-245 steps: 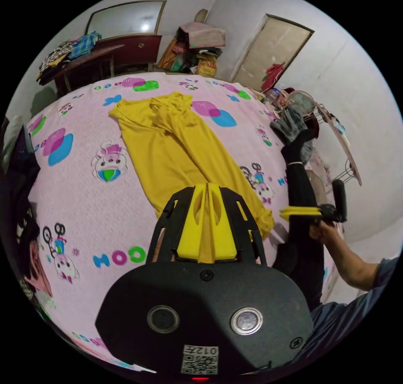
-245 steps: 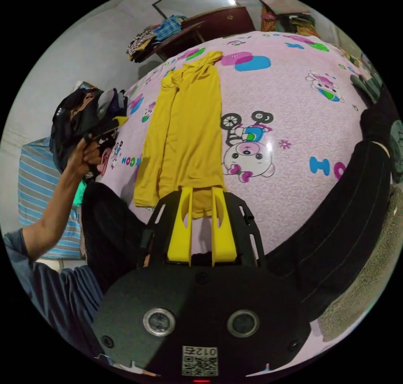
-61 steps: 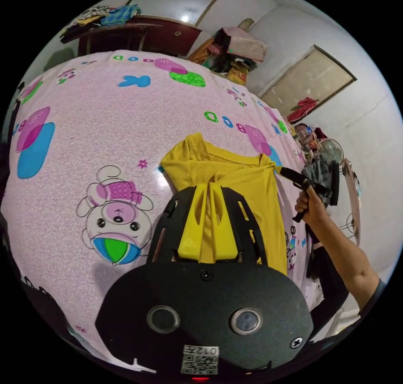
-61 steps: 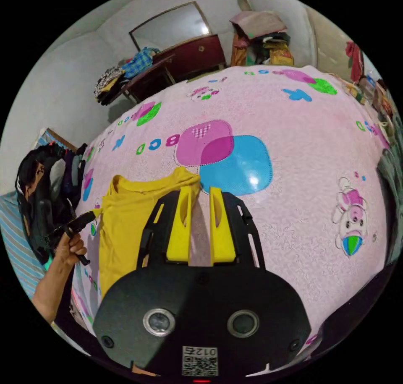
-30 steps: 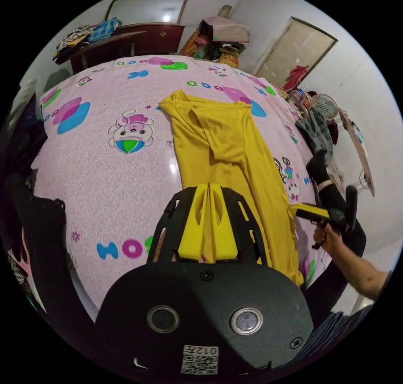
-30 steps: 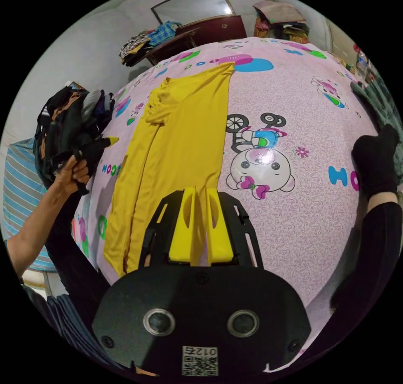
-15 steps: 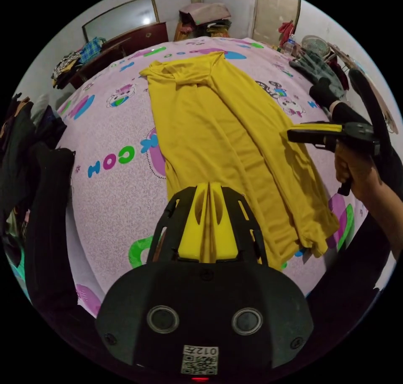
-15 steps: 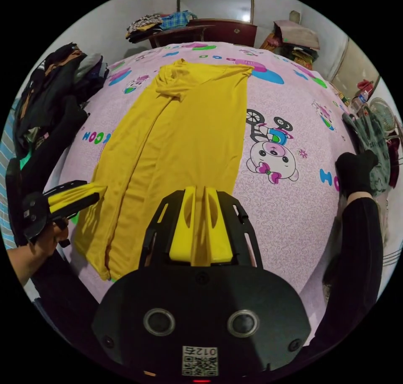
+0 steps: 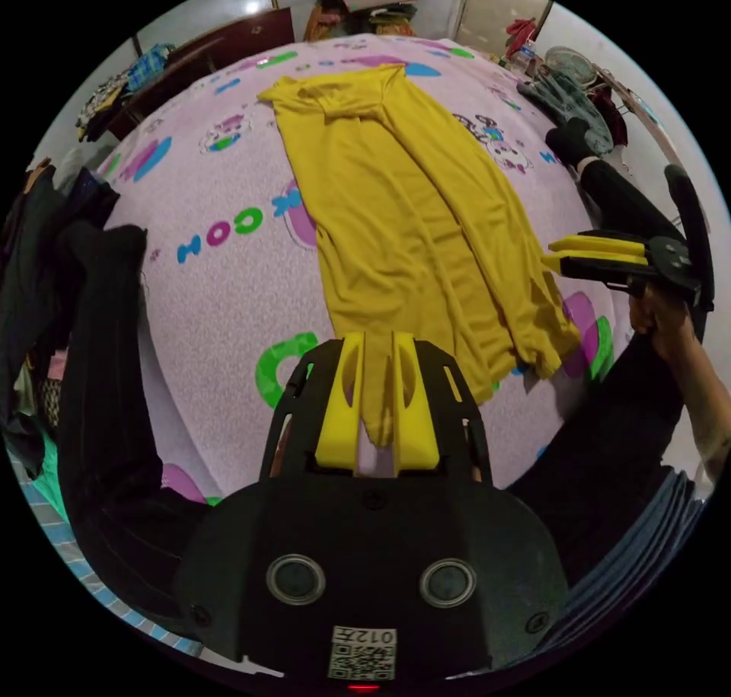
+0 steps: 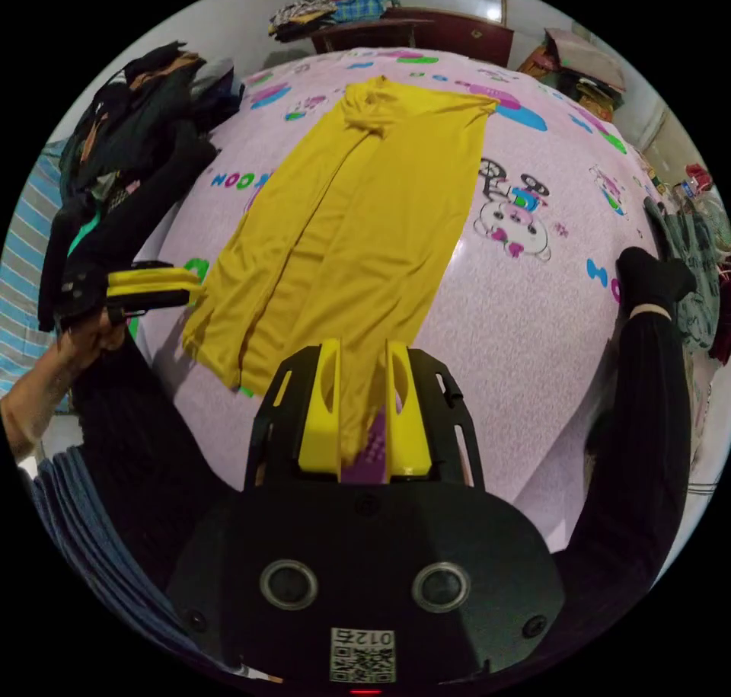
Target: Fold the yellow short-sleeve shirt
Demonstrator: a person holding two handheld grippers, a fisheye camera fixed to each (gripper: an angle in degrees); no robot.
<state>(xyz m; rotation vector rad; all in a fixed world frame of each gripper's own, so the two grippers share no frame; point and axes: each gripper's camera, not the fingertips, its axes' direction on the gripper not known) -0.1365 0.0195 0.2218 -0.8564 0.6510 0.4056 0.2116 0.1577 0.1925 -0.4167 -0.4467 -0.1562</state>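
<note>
The yellow shirt (image 9: 396,194) lies flat on the pink cartoon-print bedsheet (image 9: 221,286), folded into a long narrow strip with its sleeves tucked in. Its collar end (image 10: 381,107) points to the far side and its hem reaches the near bed edge. My left gripper (image 9: 375,343) hovers over the hem's left corner, jaws slightly parted, with a tip of yellow cloth lying loose between them. My right gripper (image 10: 364,350) is open over the hem's right corner, cloth and purple sheet showing in the gap. Each gripper also appears in the other's view, hand-held: right gripper (image 9: 601,254), left gripper (image 10: 156,284).
A leg in black trousers with a black sock (image 10: 655,278) rests along the bed's right edge beside a grey-green cloth (image 9: 567,99). Dark clothes (image 10: 129,133) are piled at the bed's left side. A dresser (image 10: 426,30) with heaped clothes stands behind the bed.
Both grippers pulled the hem back toward the near bed edge, laying the shirt out flat. Their jaws, closed on the hem half a second ago, have now parted.
</note>
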